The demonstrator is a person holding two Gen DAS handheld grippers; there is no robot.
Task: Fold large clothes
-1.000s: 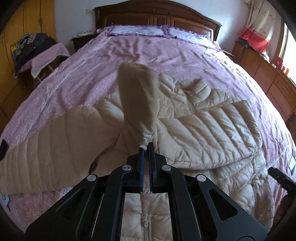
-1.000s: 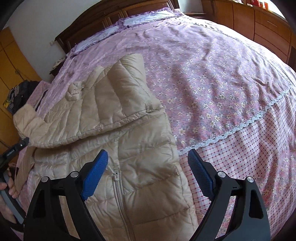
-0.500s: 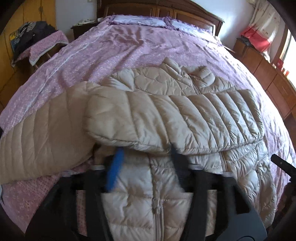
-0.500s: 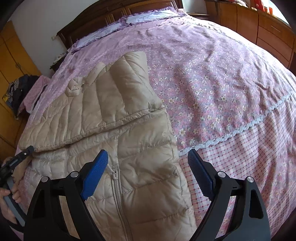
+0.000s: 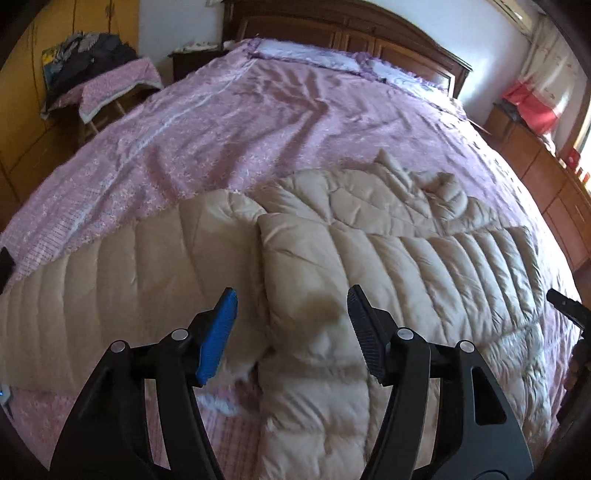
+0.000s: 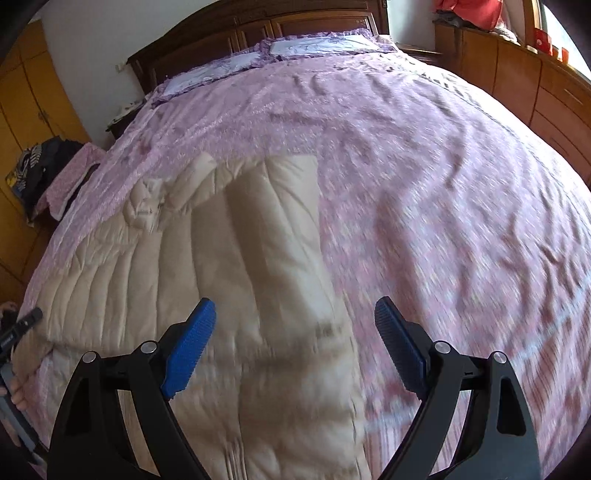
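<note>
A beige quilted down jacket (image 5: 388,258) lies on the pink bed, one sleeve folded across its chest and the other sleeve (image 5: 110,295) stretched out to the left. My left gripper (image 5: 291,321) is open and empty just above the folded sleeve's cuff end. In the right wrist view the jacket (image 6: 229,266) fills the lower left. My right gripper (image 6: 295,350) is open and empty above the jacket's right side. The right wrist view is blurred by motion.
The pink floral bedspread (image 5: 258,122) covers a wide bed with a dark wooden headboard (image 5: 332,26). A chair with piled clothes (image 5: 92,74) stands at the left. Wooden drawers (image 6: 535,81) run along the right side.
My left gripper carried the sleeve across the jacket, laid it down and opened, letting it go. My right gripper stayed open and moved forward over the jacket.
</note>
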